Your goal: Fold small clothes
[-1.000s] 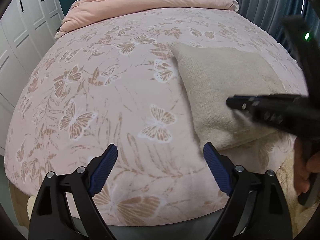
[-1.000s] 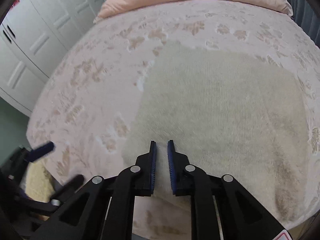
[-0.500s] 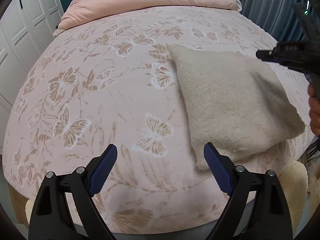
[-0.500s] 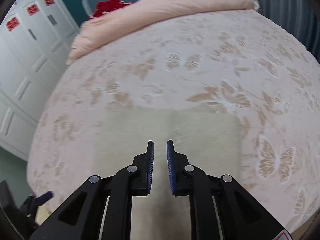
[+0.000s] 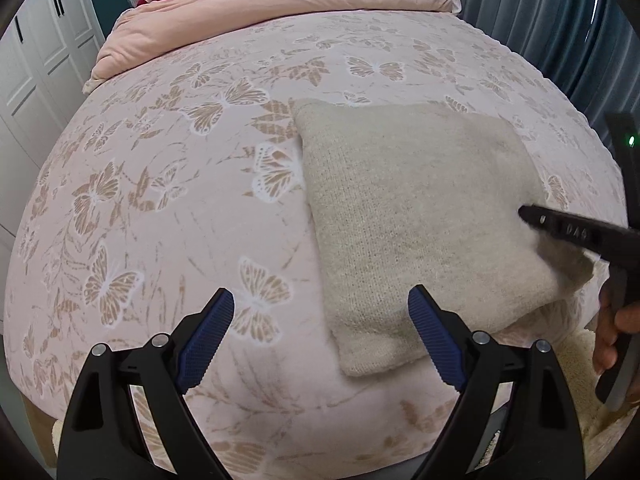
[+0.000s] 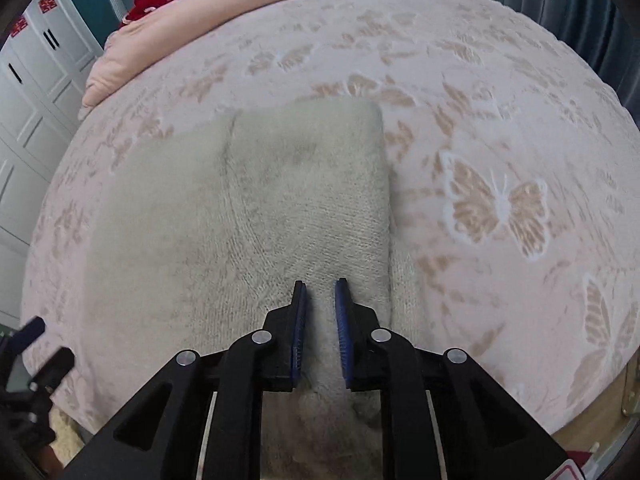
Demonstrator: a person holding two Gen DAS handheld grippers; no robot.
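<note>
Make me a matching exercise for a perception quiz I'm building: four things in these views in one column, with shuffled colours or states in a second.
Things:
1. left hand-held gripper
2. right hand-held gripper
3. knit garment
4. quilt

States:
A. plain pink, bunched at the bed's far end
B. jaws spread wide, holding nothing
C. beige, folded, lying on the butterfly bedspread
D. jaws nearly together, over the beige knit

Pairs: 1-B, 2-D, 3-C, 4-A

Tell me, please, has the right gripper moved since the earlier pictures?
Yes. In the left wrist view the right gripper, half a second ago high over the far right edge of the folded beige knitted garment, is now lower, over its near right part.
</note>
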